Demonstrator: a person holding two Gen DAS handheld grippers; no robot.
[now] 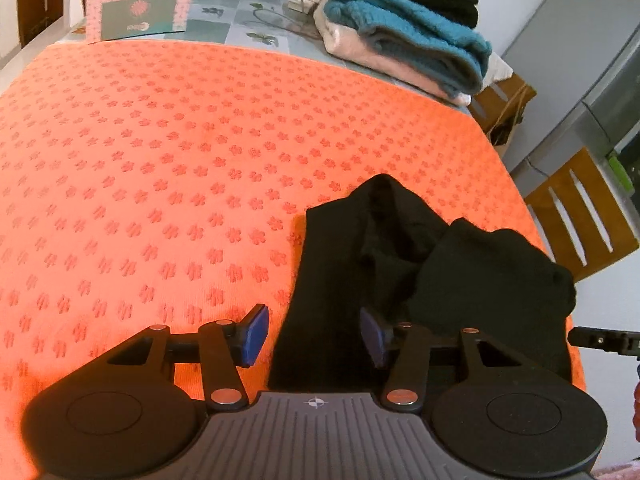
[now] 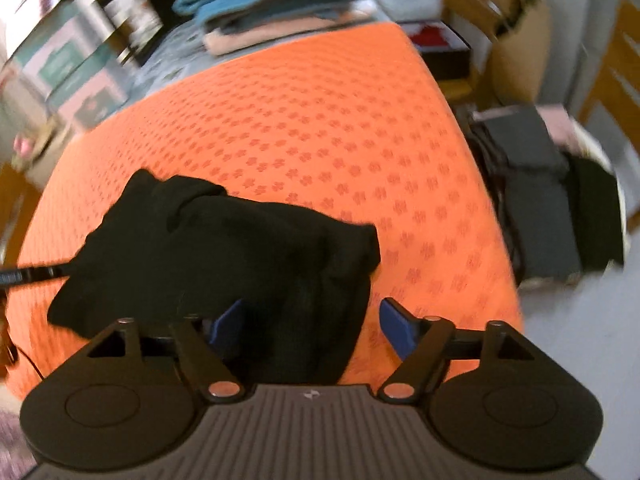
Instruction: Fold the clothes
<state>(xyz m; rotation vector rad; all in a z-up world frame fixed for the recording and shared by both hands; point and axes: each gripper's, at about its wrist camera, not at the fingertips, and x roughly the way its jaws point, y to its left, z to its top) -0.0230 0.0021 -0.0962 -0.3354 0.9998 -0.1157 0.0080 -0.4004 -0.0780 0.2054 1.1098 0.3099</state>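
Orange cloth [image 1: 180, 152] with a flower pattern covers the surface, and a crumpled black garment [image 1: 400, 264] lies on it near the close right corner. In the left wrist view the left gripper [image 1: 314, 334] hangs wide open just above the garment's near edge, its blue pads [image 1: 254, 334] apart with nothing between them pinched. At the far side sits a stack of folded clothes [image 1: 404, 28], teal over pink, with black on top.

From the right wrist view, blurred, the right gripper [image 2: 312, 330] is likewise spread open over the black garment [image 2: 224, 252], gripping nothing. A dark pile of clothes [image 2: 548, 192] lies off the surface's right edge.
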